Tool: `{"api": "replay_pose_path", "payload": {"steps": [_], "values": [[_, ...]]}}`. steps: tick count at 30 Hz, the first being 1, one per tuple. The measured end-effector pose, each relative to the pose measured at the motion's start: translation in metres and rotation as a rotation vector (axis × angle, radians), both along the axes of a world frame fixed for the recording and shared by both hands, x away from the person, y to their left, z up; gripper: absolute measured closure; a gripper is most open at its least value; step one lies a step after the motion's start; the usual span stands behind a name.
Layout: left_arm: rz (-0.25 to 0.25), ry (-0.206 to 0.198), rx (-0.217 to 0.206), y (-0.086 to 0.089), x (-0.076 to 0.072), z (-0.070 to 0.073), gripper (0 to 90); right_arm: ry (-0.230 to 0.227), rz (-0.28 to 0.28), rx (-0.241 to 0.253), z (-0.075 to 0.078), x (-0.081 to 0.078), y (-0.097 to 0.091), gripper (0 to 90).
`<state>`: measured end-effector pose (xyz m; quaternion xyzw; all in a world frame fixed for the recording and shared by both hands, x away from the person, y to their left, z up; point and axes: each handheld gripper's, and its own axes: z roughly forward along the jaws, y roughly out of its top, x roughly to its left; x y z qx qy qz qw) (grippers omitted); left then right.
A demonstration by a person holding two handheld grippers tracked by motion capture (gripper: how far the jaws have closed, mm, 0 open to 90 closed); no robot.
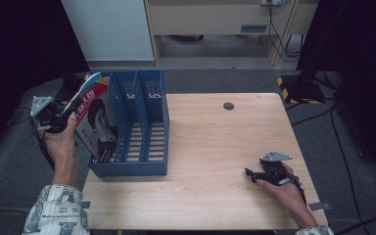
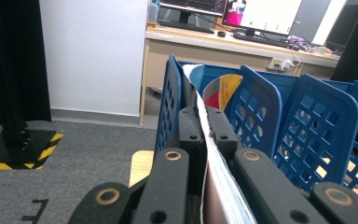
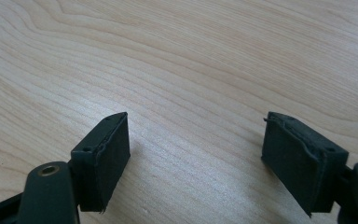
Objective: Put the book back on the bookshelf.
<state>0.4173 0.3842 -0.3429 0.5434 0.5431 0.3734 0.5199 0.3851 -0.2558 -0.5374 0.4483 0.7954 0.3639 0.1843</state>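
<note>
High view: the left gripper [image 1: 58,119] sits off the left edge of the bench [image 1: 215,161], beside the blue file rack [image 1: 137,125]. Its fingers are clamped on a magazine [image 1: 96,120], gripping it along the left-hand edge. The magazine stands on end in the leftmost compartment of the rack, its lower end down in the compartment and its upper end rising above the rack wall. Its long axis runs from the near, lower corner up toward the far side, tilted leftward out of the vertical, so the top leans toward the gripper. The cover, printed with a figure and a red band of text, faces right and toward the camera. The top corner curls over.

Left gripper view: the magazine [image 2: 214,168] is seen edge-on, a thin stack of pages pinched between the closed fingers [image 2: 191,135], running away from the camera into the rack [image 2: 307,126]. Its far top corner bends to the right against the first divider.

High view, right side: the right gripper [image 1: 254,175] rests on the bench near the front right corner, well apart from the rack, pointing left.

Right gripper view: the fingers [image 3: 105,154] stand apart with bare wood grain between them; they grip nothing.
</note>
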Motion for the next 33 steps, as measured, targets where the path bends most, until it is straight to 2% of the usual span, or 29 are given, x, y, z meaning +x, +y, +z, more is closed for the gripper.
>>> {"api": "replay_pose_path", "payload": {"steps": [11, 23, 26, 31, 33], "values": [[0.006, 0.019, 0.009, -0.001, 0.001, -0.001, 86.4, 0.000, 0.000, 0.000, 0.000, 0.000, 0.000, 23.3], [0.000, 0.036, -0.002, 0.002, 0.000, -0.002, 85.2, -0.001, 0.001, -0.002, 0.000, 0.000, 0.000, 23.0], [-0.001, 0.024, 0.002, 0.001, 0.000, 0.000, 80.7, -0.001, 0.001, -0.002, 0.000, 0.000, 0.000, 22.8], [0.013, -0.012, 0.057, -0.004, -0.004, 0.011, 66.9, 0.000, 0.002, -0.001, 0.000, 0.000, 0.000, 22.5], [0.000, -0.019, 0.079, -0.008, -0.006, 0.016, 62.3, -0.003, 0.005, -0.004, 0.000, 0.000, 0.000, 22.2]]}}
